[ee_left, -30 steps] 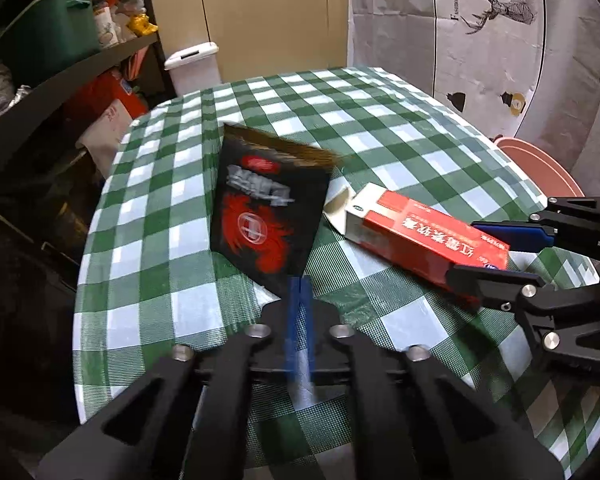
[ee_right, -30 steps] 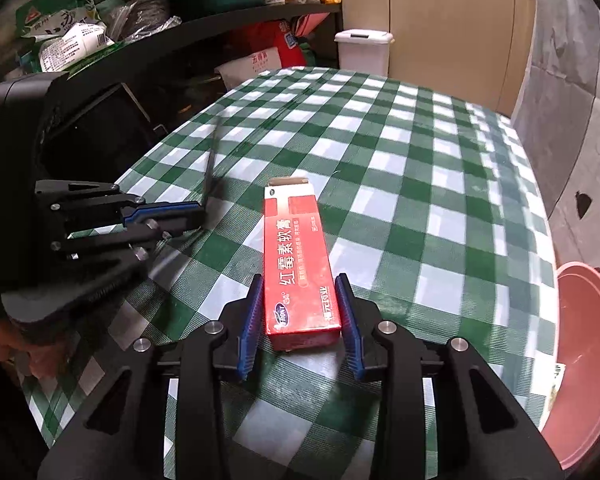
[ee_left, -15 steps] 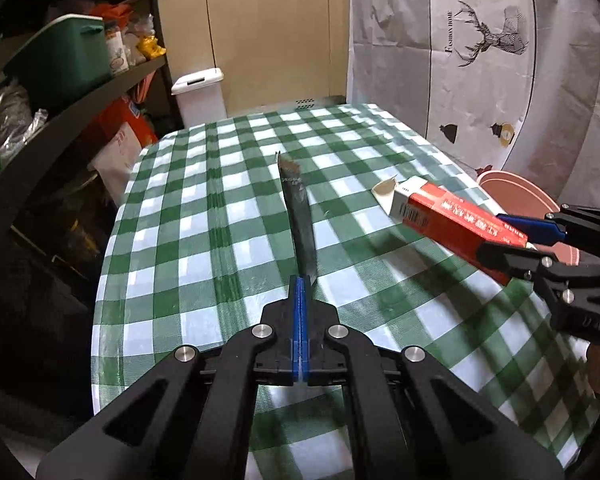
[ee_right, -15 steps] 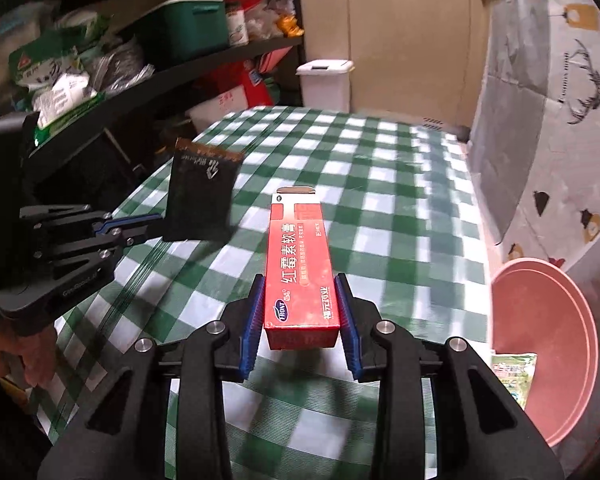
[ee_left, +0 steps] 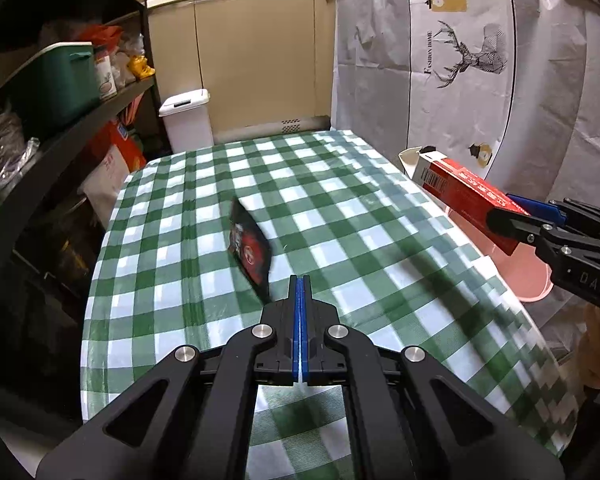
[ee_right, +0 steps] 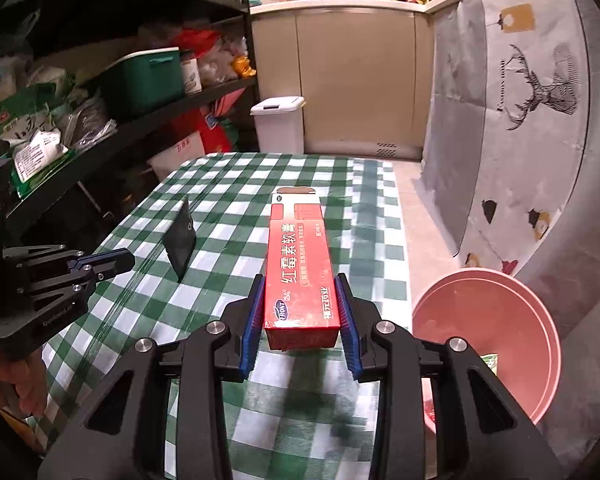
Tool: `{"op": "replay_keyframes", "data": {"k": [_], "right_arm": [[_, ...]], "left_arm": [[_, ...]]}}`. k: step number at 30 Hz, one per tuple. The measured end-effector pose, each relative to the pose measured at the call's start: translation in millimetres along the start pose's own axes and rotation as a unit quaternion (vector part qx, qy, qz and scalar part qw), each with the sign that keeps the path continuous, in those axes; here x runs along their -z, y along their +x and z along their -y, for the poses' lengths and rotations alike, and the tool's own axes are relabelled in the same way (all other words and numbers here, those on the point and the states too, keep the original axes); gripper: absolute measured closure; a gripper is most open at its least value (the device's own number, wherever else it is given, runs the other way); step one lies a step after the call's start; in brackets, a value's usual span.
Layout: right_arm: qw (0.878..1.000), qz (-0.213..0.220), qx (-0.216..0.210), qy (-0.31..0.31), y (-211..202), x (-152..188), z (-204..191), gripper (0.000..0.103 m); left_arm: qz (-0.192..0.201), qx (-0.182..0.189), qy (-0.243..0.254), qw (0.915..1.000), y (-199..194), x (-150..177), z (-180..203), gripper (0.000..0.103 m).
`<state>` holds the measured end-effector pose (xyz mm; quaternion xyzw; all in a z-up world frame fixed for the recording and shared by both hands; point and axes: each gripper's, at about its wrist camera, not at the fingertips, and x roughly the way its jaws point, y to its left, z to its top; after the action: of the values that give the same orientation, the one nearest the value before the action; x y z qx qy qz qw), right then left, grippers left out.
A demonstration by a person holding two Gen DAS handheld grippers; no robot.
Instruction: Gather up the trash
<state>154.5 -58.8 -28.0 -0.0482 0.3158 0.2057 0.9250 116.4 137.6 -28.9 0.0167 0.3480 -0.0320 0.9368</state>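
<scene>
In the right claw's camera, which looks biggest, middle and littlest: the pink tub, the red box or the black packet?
1. Pink tub, partly cut off.
2. Red box, but it's closest to the camera, so that's unsure.
3. Black packet, seen almost edge-on.

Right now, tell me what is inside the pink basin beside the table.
The pink basin shows mostly bare pink floor. At its near edge a green scrap and a bit of red peek out. The right gripper arm covers the rest.
</scene>
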Motion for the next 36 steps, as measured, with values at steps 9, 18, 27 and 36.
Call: {"op": "replay_keyframes", "data": {"k": [9,18,27,36], "right_arm": [[1.0,0.01,0.015,0.018,-10.8,-0.2,22.4,0.068],[0.999,0.013,0.009,0.027,-20.0,-1.2,31.0,0.068],[0.999,0.014,0.0,0.031,-19.4,-0.4,41.7,0.068],[0.999,0.012,0.003,0.043,-19.7,3.2,64.7,0.068]], "left_arm": [[0.012,0.01,-0.005,0.9999,-3.4,-11.7,6.8,0.103],[-0.02,-0.01,-0.055,0.9982,29.4,-12.8,-23.5,0.068],[-0.072,-0.035,-0.12,0.9895,89.3,-18.9,-14.0,0.027],[-0.129,-0.101,-0.141,0.9763,142.6,-24.2,-0.4,0.027]]}}
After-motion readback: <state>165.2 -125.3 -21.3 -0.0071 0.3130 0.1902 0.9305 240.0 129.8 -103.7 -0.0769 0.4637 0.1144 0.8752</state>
